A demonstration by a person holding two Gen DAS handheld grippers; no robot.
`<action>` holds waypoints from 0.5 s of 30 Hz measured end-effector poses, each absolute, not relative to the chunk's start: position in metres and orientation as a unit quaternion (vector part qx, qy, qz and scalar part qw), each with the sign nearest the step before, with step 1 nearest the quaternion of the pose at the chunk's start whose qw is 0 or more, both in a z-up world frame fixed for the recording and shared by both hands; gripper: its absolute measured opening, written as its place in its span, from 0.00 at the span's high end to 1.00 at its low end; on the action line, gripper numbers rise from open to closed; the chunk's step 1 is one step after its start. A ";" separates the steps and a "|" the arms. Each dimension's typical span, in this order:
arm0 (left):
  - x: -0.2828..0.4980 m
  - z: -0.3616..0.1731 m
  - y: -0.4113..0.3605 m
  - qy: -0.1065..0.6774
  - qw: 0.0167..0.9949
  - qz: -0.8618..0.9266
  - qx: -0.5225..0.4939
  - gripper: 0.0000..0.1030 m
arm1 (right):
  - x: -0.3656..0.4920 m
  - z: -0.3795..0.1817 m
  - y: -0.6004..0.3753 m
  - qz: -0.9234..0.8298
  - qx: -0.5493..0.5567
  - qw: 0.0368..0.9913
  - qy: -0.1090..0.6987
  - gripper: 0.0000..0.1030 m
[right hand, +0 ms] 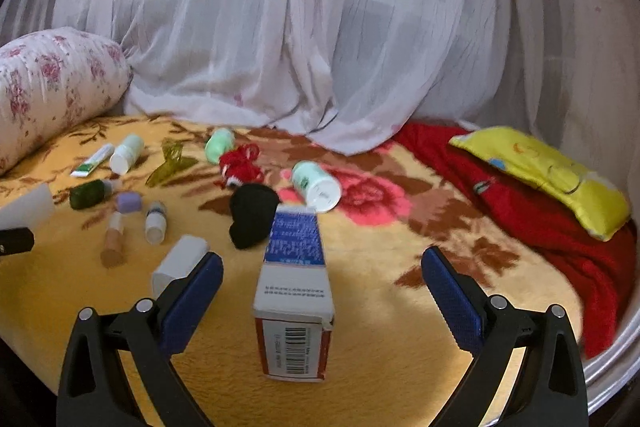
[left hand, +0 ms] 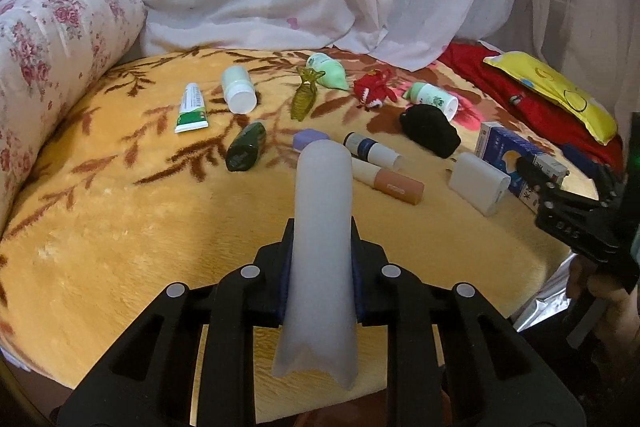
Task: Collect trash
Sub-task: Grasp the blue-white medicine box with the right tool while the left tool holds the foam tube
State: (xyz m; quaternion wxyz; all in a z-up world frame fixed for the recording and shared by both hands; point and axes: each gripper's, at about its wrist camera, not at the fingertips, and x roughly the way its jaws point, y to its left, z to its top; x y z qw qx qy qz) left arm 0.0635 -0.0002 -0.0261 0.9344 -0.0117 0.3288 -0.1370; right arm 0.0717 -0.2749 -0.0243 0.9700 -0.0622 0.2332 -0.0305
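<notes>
Yellow plush blanket [right hand: 380,307] carries the scattered litter. Left gripper [left hand: 322,267] is clamped on a frosted tube [left hand: 322,227]. Right gripper [right hand: 322,301], jaws apart, straddles the blue-and-white carton [right hand: 294,291]; closing on it looks next.

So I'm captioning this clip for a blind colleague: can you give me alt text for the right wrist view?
The right gripper is open, its blue-padded fingers on either side of a blue and white carton lying on a yellow floral blanket. Beyond lie small bottles, a black cloth and a red toy, with a yellow pillow at right.
</notes>
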 end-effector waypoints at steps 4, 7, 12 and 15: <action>0.060 -0.028 -0.002 0.331 0.933 -0.141 -0.012 0.78 | 0.086 -0.033 -0.287 -0.015 -0.026 0.959 0.281 0.73; 0.054 -0.028 -0.005 0.332 0.932 -0.146 -0.008 0.78 | 0.082 -0.031 -0.286 -0.013 -0.020 0.960 0.278 0.73; 0.040 -0.026 -0.010 0.334 0.929 -0.158 -0.007 0.78 | 0.068 -0.019 -0.280 -0.003 -0.028 0.962 0.272 0.73; 0.027 -0.020 -0.012 0.340 0.925 -0.169 -0.004 0.78 | 0.053 -0.003 -0.277 0.010 -0.025 0.962 0.273 0.73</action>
